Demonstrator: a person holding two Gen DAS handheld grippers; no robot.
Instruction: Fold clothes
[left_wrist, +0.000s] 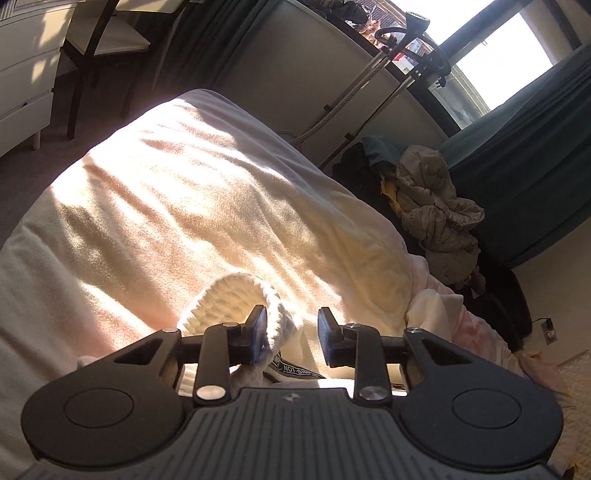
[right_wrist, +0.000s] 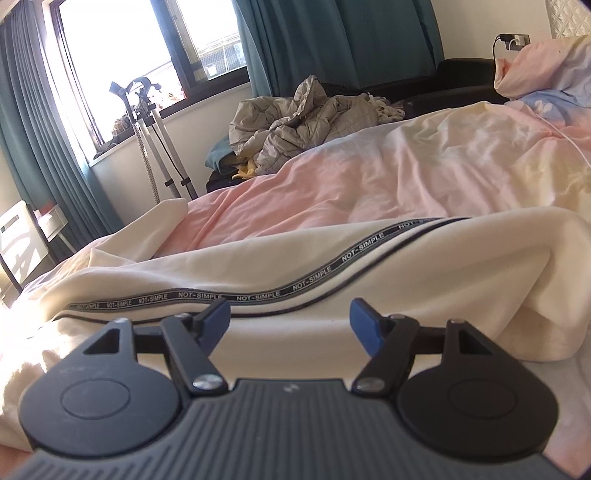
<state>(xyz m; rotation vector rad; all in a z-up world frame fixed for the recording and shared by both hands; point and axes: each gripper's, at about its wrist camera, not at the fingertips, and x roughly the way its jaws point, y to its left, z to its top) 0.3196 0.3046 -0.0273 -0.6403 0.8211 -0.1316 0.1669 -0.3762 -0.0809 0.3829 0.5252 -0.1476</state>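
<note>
A cream garment (right_wrist: 369, 295) lies spread across the bed, with a grey tape (right_wrist: 258, 293) printed NOT-SIMPLE running along it. My right gripper (right_wrist: 290, 321) hovers low over its near edge, its blue pads wide apart and holding nothing. In the left wrist view the garment's ribbed knit cuff (left_wrist: 229, 299) stands up in a loop. My left gripper (left_wrist: 291, 326) has the cuff's right side between its black fingers. The left finger lies against the cuff, and a narrow strip shows before the right finger. A bit of the tape (left_wrist: 295, 369) shows below the jaws.
A cream blanket (left_wrist: 184, 166) and a pink duvet (right_wrist: 369, 177) cover the bed. A crumpled grey quilted jacket (right_wrist: 295, 118) sits on a dark sofa beyond it. A garment steamer stand (right_wrist: 147, 129) is by the window. A chair (left_wrist: 103, 44) and white drawers (left_wrist: 22, 74) stand past the bed's foot.
</note>
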